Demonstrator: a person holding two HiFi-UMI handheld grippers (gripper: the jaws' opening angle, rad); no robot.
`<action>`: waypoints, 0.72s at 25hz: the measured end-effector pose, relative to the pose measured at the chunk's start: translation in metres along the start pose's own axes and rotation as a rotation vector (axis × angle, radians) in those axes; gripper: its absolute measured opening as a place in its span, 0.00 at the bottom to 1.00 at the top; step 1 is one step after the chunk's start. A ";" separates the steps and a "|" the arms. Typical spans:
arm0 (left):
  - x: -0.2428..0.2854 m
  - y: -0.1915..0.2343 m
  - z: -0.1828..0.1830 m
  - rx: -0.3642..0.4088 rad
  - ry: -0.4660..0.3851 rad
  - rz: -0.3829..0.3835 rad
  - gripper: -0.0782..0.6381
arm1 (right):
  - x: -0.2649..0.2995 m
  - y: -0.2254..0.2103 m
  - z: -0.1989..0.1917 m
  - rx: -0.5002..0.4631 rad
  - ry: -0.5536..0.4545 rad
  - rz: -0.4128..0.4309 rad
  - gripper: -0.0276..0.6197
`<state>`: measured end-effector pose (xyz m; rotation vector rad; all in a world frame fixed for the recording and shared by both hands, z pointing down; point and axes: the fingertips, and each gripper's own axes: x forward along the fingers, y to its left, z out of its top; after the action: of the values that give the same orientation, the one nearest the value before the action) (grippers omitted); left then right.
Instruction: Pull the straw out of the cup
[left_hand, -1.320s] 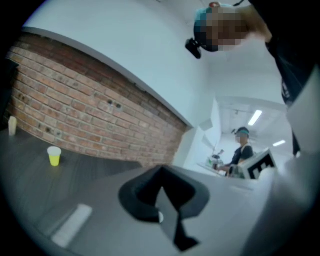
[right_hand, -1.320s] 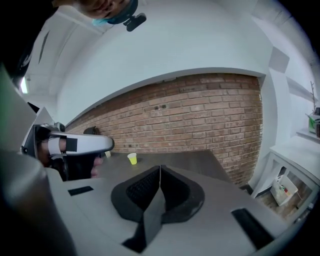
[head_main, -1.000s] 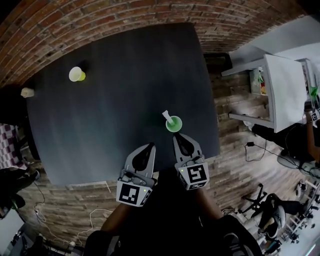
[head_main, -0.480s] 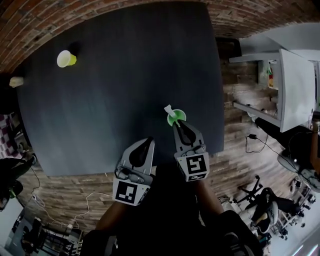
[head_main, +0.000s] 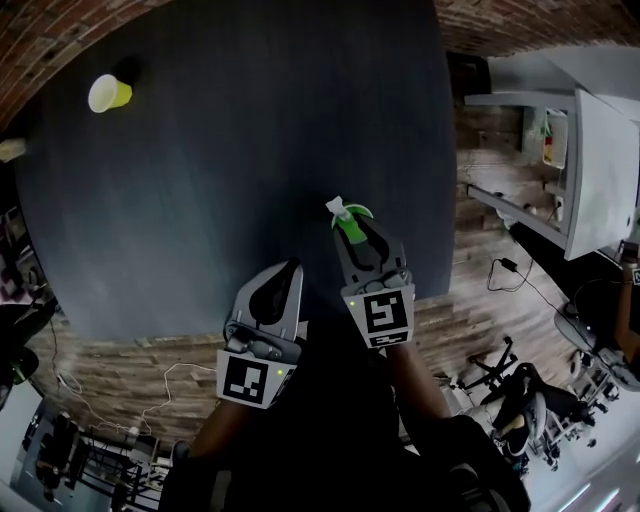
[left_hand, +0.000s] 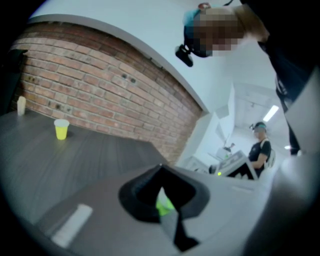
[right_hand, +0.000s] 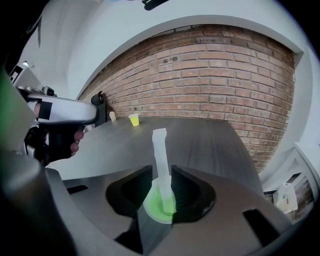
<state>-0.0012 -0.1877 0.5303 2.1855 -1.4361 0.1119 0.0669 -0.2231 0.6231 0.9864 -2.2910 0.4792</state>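
Note:
A small green cup (head_main: 347, 226) with a pale straw (head_main: 334, 205) stands near the front right of the dark table (head_main: 230, 180). My right gripper (head_main: 352, 222) has its jaws on either side of the cup and closed in on its sides. In the right gripper view the cup (right_hand: 159, 204) sits between the ridged pads (right_hand: 186, 190). The straw (right_hand: 160, 150) rises upright just past the right gripper (right_hand: 161, 170). My left gripper (head_main: 292, 268) hangs shut and empty over the table's front edge, left of the cup. Its tips meet in the left gripper view (left_hand: 160, 167).
A yellow cup (head_main: 108, 93) (left_hand: 61, 129) (right_hand: 133, 119) stands at the table's far left. A small white object (left_hand: 21, 106) is beside it near the brick wall (left_hand: 90, 95). White furniture (head_main: 590, 170) and cables lie on the wooden floor to the right.
My right gripper has moved forward onto the green cup, and its jaws now sit round it. The left gripper has stayed back near the table's front edge.

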 end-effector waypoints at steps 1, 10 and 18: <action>0.000 0.000 -0.002 -0.003 0.002 0.004 0.11 | 0.002 -0.001 -0.001 -0.006 0.004 -0.002 0.18; 0.002 0.002 -0.006 -0.036 0.004 0.025 0.11 | 0.016 0.001 -0.002 -0.055 0.017 0.007 0.18; 0.004 0.000 -0.010 -0.051 0.004 0.041 0.11 | 0.018 -0.002 -0.007 -0.081 0.040 0.012 0.18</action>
<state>0.0028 -0.1860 0.5397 2.1140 -1.4664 0.0924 0.0616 -0.2304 0.6397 0.9164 -2.2631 0.4041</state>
